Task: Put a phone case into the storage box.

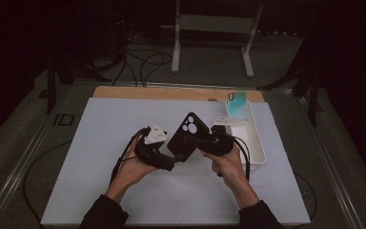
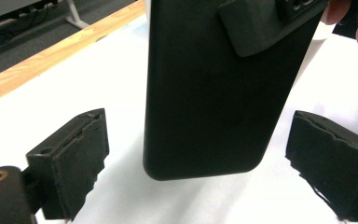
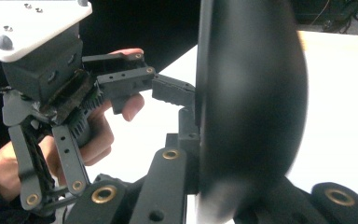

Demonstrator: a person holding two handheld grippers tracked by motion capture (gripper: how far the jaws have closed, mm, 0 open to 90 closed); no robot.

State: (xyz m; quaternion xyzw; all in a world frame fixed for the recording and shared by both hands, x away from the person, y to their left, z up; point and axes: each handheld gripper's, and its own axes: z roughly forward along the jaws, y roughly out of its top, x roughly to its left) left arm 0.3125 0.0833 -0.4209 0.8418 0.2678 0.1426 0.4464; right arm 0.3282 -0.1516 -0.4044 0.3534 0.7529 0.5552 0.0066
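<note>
Landmark: the phone case (image 1: 187,135), held up above the middle of the mat (image 1: 100,143).
Right gripper (image 1: 198,142): just right of the case, clamped on its right edge.
Left gripper (image 1: 167,161): left of and nearer the person than the case; its jaws stand either side of the case's lower end, apart from it.
Tray (image 1: 256,143): right of the case, on the mat's right part.
Card (image 1: 237,105): in the tray's far end, behind and right of the case.
Table edge (image 1: 171,93): behind the case, beyond the mat.

Dark sleeves cover both forearms; each black gripper (image 1: 158,153) carries a grey three-cornered plate (image 1: 155,133), brass-ringed screw holes and a black cable (image 1: 120,164).
</note>
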